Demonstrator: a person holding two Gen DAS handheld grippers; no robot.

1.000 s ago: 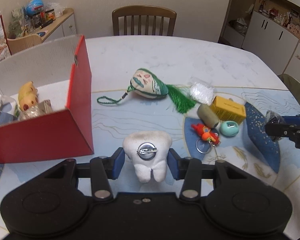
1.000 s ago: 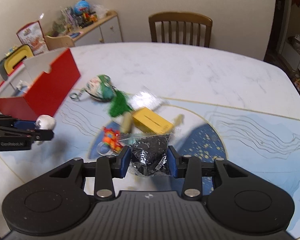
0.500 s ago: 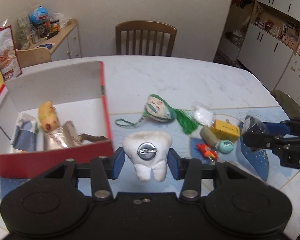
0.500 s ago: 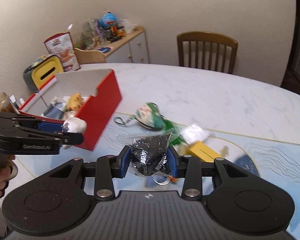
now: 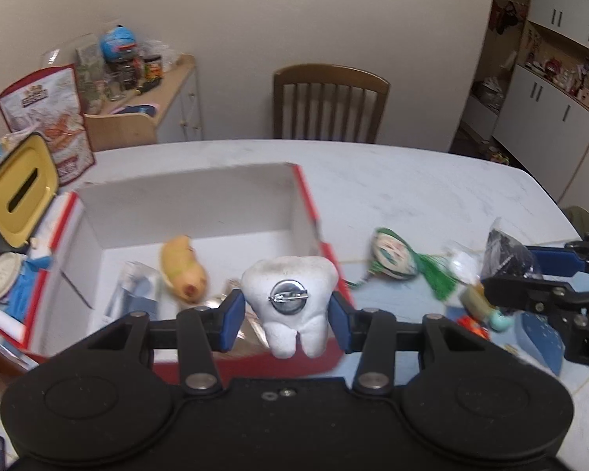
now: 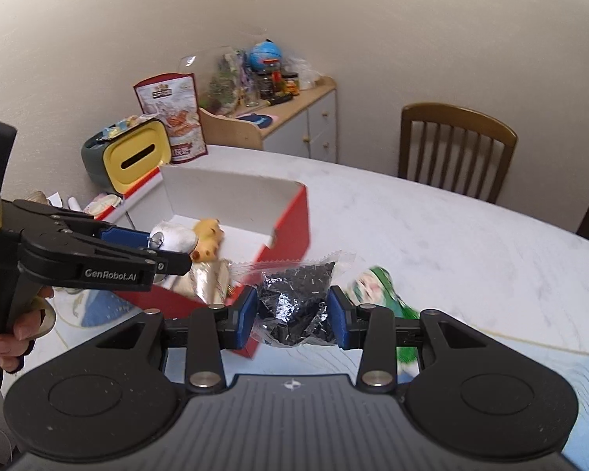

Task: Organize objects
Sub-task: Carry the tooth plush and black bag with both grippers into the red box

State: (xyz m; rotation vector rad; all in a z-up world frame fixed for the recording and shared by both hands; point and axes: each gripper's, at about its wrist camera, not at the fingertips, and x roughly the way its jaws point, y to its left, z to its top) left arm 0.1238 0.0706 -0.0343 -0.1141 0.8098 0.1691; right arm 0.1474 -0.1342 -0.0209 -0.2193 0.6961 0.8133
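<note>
Because both claws are loaded at once, I read this as a double delivery to the red box (image 5: 200, 212), which fills the middle left of the left wrist view with its white inside open to the top. My left gripper (image 5: 284, 316) is clenched on the white tooth plush (image 5: 290, 302), the blue pads pressing its flanks just below the crown, so the roots hang free and the round metal pin-back on it faces the camera. It hangs low in the frame centre, over the near red wall of the box, which I judge to be a good spot for a drop.

A yellow soft toy (image 5: 184, 272) and a clear packet (image 5: 131, 298) already lie on the box floor at centre left, so the open space is toward the back wall. My right gripper (image 6: 292, 316) is grasping a clear bag of black beads (image 6: 294, 306) around its belly; the loose film flares above the pads. In the right wrist view it sits at bottom centre, just outside the box's near corner, waiting its turn, I think.

Left on the table (image 5: 412, 180), at centre right of the left view, are the green tasselled face charm (image 5: 392, 259) and a few small pieces, too blurred to name.
</note>
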